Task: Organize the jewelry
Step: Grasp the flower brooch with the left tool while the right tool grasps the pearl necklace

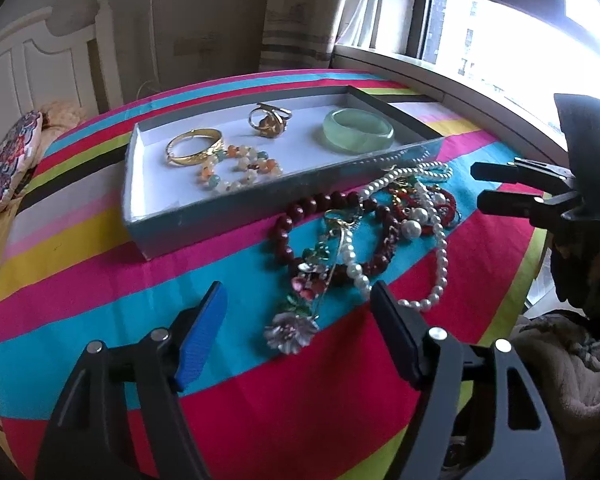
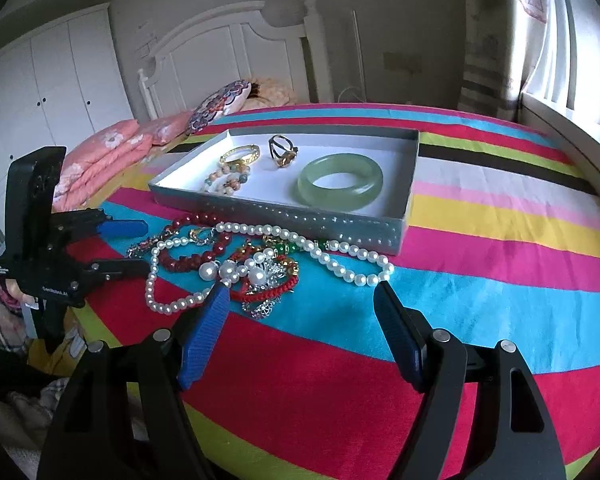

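A grey tray (image 1: 204, 216) (image 2: 284, 220) on the striped cloth holds a green jade bangle (image 1: 358, 132) (image 2: 340, 182), a gold bangle (image 1: 194, 146) (image 2: 240, 154), a gold ring (image 1: 268, 120) (image 2: 282, 152) and a pastel bead bracelet (image 1: 238, 168) (image 2: 228, 180). In front of it lies a tangled pile: pearl necklace (image 1: 440, 264) (image 2: 340, 262), dark red bead bracelet (image 1: 296, 216) (image 2: 192, 256), flower brooch (image 1: 290, 330). My left gripper (image 1: 298, 308) (image 2: 134, 246) is open, empty, just short of the brooch. My right gripper (image 2: 302, 300) (image 1: 476, 186) is open, empty, at the pile's near edge.
The striped cloth (image 2: 480, 280) covers a round table. A bed with a white headboard (image 2: 228, 44), pink quilt (image 2: 108, 160) and patterned cushion (image 1: 12, 164) lies behind. A window sill (image 1: 460, 80) runs along the right.
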Demonstrator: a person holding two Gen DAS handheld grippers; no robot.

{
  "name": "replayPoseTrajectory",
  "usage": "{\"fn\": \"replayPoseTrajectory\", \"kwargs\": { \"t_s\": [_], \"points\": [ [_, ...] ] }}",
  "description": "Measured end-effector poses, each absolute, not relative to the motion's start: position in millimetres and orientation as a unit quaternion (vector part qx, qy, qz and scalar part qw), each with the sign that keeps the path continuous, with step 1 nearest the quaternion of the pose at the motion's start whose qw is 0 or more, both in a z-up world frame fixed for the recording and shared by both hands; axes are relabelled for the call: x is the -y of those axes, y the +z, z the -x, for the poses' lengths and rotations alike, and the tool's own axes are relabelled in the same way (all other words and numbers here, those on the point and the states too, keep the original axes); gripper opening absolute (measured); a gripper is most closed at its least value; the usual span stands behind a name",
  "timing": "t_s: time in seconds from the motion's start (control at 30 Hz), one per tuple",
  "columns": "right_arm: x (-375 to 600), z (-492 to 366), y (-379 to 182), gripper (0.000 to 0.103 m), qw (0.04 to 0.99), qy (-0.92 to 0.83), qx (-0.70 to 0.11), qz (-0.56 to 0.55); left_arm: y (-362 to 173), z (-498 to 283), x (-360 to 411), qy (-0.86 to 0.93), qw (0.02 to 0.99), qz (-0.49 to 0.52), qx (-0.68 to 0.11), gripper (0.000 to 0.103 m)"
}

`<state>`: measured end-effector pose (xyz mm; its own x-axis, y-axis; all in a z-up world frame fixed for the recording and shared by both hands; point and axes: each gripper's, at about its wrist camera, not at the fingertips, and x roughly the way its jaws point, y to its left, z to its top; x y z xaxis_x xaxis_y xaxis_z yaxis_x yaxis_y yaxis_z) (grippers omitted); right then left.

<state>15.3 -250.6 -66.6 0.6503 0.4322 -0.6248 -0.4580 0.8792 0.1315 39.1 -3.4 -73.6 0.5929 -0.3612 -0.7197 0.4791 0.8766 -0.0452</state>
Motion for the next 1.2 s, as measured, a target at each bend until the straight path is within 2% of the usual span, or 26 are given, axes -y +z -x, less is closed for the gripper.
{"fn": "replayPoseTrajectory", "kwargs": {
  "t_s": [0.1,0.17,0.27,0.33,0.43,0.77,0.9,0.97,1.0,1.1,1.13,1.2],
  "points": [
    [253.5,-16.7,-64.8,0.069,0.910,0.244,-0.334,0.016,-73.5,-37.7,6.3,-0.241,0.889,-0.078,-0.380,0.060],
    [252.5,-21.4,-63.2,0.065,0.911,0.241,-0.334,0.025,-73.3,-36.7,8.9,-0.245,0.890,-0.077,-0.378,0.043],
    [250.6,-32.8,-61.8,0.047,0.908,0.234,-0.344,0.054,-73.4,-34.7,12.8,-0.245,0.891,-0.081,-0.374,0.024],
    [249.0,-40.8,-60.1,0.034,0.905,0.228,-0.352,0.074,-74.2,-32.2,15.0,-0.242,0.893,-0.087,-0.370,0.023],
    [244.8,-50.1,-60.6,0.027,0.896,0.233,-0.362,0.104,-75.2,-30.1,16.3,-0.240,0.895,-0.085,-0.366,0.023],
    [214.9,-57.6,-69.9,0.021,0.857,0.273,-0.383,0.211,-74.4,-27.6,9.9,-0.242,0.893,-0.073,-0.372,0.023],
    [211.0,-66.1,-70.6,0.020,0.848,0.296,-0.388,0.209,-74.1,-27.9,9.3,-0.246,0.893,-0.062,-0.373,0.028],
    [210.0,-69.3,-70.4,0.015,0.846,0.305,-0.388,0.203,-74.4,-27.5,10.3,-0.246,0.893,-0.063,-0.372,0.032],
    [209.3,-68.1,-70.8,0.010,0.845,0.308,-0.387,0.202,-74.7,-26.9,10.9,-0.246,0.893,-0.062,-0.371,0.032],
    [207.9,-59.0,-70.2,0.009,0.855,0.293,-0.375,0.206,-74.7,-25.3,12.7,-0.243,0.894,-0.070,-0.369,0.031],
    [209.0,-53.9,-68.3,0.009,0.863,0.286,-0.363,0.204,-74.7,-24.5,13.7,-0.241,0.895,-0.073,-0.368,0.025],
    [213.8,-42.7,-62.1,0.009,0.879,0.275,-0.337,0.194,-75.2,-22.9,14.4,-0.237,0.897,-0.076,-0.365,0.023]
  ]
}}
